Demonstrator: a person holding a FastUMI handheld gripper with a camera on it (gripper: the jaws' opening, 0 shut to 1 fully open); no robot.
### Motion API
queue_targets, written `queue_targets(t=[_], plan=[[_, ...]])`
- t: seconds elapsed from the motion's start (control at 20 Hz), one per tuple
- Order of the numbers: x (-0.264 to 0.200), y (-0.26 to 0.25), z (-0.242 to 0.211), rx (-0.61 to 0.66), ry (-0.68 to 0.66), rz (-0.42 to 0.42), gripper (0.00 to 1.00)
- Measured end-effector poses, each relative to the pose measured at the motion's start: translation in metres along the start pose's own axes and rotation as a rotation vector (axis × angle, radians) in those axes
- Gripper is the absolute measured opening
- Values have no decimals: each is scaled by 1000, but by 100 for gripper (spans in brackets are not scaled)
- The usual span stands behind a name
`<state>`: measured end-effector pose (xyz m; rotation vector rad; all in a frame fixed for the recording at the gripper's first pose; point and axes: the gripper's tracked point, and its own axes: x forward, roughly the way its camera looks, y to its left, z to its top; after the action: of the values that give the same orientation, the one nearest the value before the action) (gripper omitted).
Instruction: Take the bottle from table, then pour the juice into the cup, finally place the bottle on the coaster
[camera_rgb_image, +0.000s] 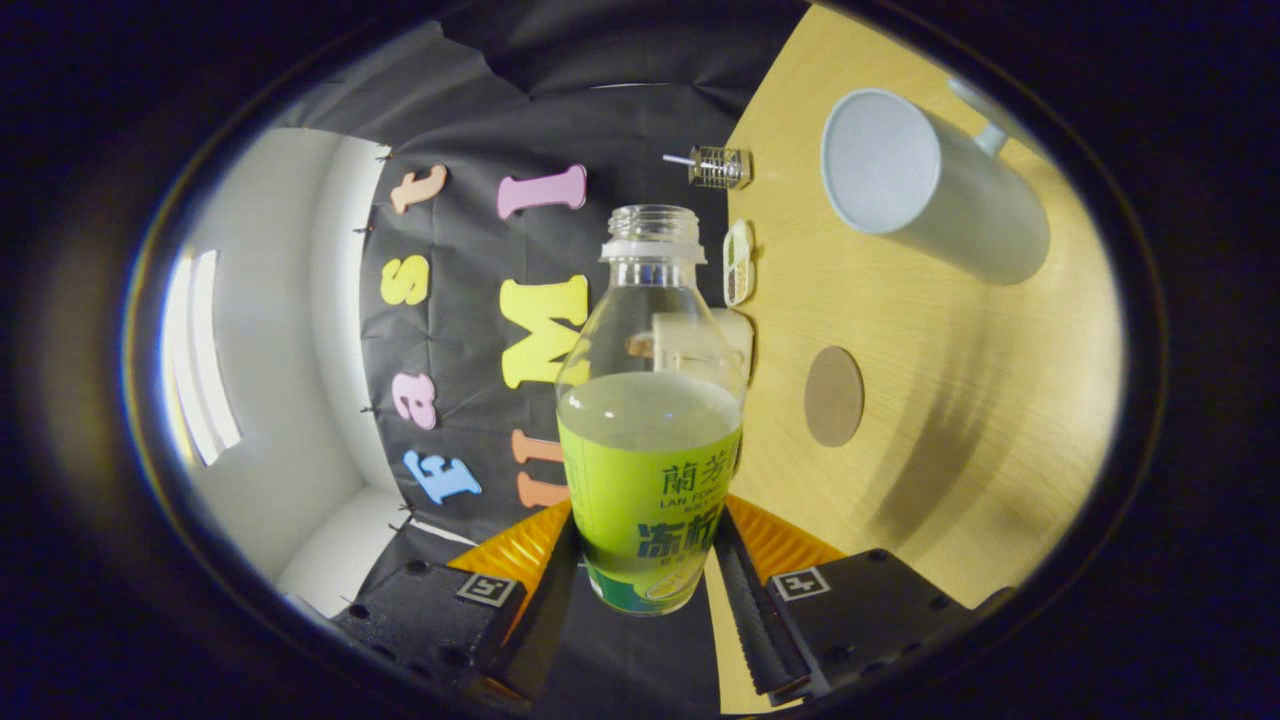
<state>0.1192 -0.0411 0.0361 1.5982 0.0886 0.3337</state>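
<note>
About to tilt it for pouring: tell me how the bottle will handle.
The bottle, clamped between the gripper fingers, looks about half full, so probably moderately heavy with liquid that shifts as it tilts. It has no cap, so it may spill early. The smooth label could slip.

Bottle (650, 420): clear, uncapped, green label, half full. Cup (925, 185): white, handled, at 1 o'clock from bottle. Coaster (834, 396): round, brown, at 3 o'clock.

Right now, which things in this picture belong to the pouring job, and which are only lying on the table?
For the job:
- bottle, uncapped, part full, held between the fingers of the hand-held gripper
- white cup
- round coaster

Lying about:
- small wire cage piece
- small oval dish
- pale block behind the bottle
</note>
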Motion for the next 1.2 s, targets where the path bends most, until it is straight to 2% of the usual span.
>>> queue_targets(t=[0.6,1.2], plan=[[7,18,12,161,-34,46,78],[8,26,30,261,-61,84,78]])
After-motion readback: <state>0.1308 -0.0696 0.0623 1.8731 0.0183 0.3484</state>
